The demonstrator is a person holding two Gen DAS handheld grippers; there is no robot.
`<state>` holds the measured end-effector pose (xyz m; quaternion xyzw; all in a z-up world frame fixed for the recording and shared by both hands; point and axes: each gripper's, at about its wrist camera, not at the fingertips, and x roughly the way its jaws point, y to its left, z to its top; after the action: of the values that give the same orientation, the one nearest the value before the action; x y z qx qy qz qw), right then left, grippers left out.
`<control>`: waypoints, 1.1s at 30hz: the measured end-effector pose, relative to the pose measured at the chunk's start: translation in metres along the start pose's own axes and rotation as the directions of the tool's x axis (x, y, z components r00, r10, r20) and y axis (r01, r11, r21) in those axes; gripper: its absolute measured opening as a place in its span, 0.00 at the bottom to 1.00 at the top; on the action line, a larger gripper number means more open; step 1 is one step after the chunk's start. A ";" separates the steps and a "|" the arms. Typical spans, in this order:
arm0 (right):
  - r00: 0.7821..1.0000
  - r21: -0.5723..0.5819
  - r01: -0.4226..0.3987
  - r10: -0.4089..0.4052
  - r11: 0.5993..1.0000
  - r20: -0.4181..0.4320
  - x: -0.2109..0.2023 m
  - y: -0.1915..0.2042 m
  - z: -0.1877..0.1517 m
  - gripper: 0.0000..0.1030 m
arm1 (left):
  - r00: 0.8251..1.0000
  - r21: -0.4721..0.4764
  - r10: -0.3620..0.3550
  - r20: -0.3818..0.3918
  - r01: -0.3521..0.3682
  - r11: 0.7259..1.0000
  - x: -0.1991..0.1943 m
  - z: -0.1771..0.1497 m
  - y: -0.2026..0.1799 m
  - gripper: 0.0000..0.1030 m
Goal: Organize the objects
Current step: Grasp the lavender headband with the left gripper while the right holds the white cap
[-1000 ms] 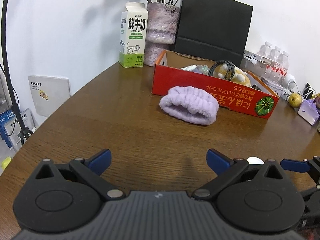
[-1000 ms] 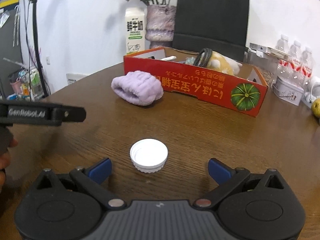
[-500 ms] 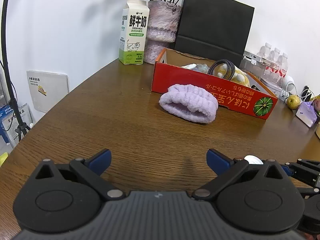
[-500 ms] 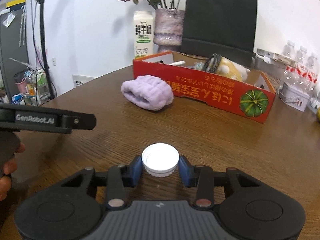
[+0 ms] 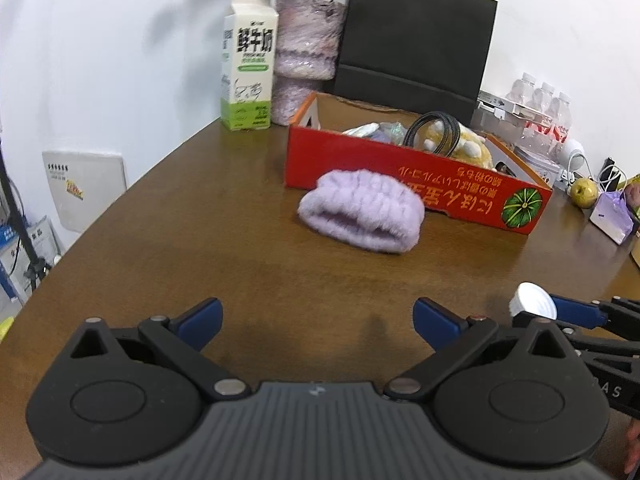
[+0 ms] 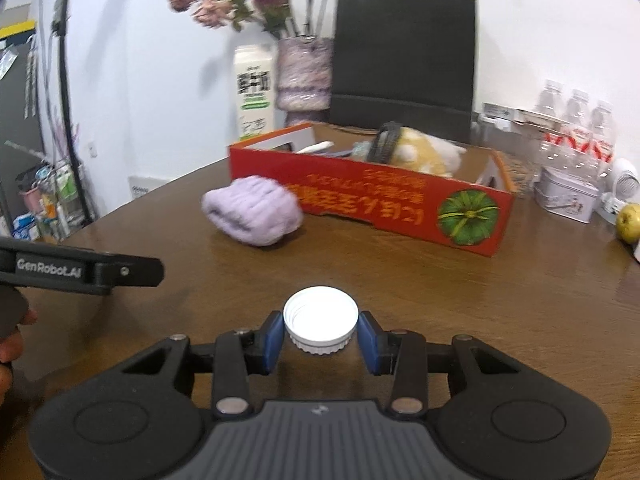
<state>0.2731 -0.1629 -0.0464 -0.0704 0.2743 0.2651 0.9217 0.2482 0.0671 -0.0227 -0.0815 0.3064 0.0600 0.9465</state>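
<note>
White bottle cap (image 6: 320, 318) sat pinched between the blue pads of the right hand-held gripper (image 6: 320, 338), over bare brown surface (image 6: 480, 300) near its front. Left hand-held gripper (image 5: 317, 318) spread wide, nothing between. Open wood lay ahead up to the lilac headband (image 6: 253, 210), which touched the red cardboard box (image 6: 372, 200).

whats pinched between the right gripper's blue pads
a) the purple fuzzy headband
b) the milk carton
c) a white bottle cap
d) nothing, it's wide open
c: in the right wrist view the right gripper has its blue pads pressed on both sides of the white bottle cap, while the purple headband lies apart on the table by the red box.
</note>
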 end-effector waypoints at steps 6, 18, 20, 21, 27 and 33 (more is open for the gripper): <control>0.999 0.040 0.037 -0.038 0.999 0.031 -0.003 -0.028 0.004 0.38 | 1.000 0.110 -0.015 0.006 0.015 0.994 0.019 0.031 -0.026 1.00; 0.995 0.079 0.076 -0.080 0.994 0.061 -0.006 -0.046 0.007 0.38 | 0.999 0.206 0.046 0.028 -0.051 0.977 0.094 0.062 -0.068 1.00; 0.995 0.080 0.078 -0.083 0.994 0.052 -0.004 -0.046 0.006 0.38 | 0.997 0.214 0.070 0.019 -0.073 0.974 0.106 0.059 -0.070 1.00; 0.996 0.080 0.079 -0.083 0.994 0.046 -0.002 -0.046 0.006 0.38 | 0.996 0.215 0.087 0.009 -0.087 0.973 0.112 0.058 -0.069 1.00; 0.995 0.080 0.083 -0.087 0.993 0.047 -0.002 -0.045 0.005 0.38 | 0.996 0.158 0.088 0.007 -0.088 0.983 0.113 0.054 -0.051 0.64; 0.995 0.071 0.085 -0.088 0.994 0.041 -0.001 -0.044 0.002 0.38 | 0.997 0.180 0.050 0.052 -0.059 0.982 0.096 0.047 -0.056 0.39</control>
<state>0.2965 -0.2000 -0.0445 -0.0443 0.2599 0.2167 0.9400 0.3616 0.0278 -0.0349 0.0150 0.2901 0.0597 0.9550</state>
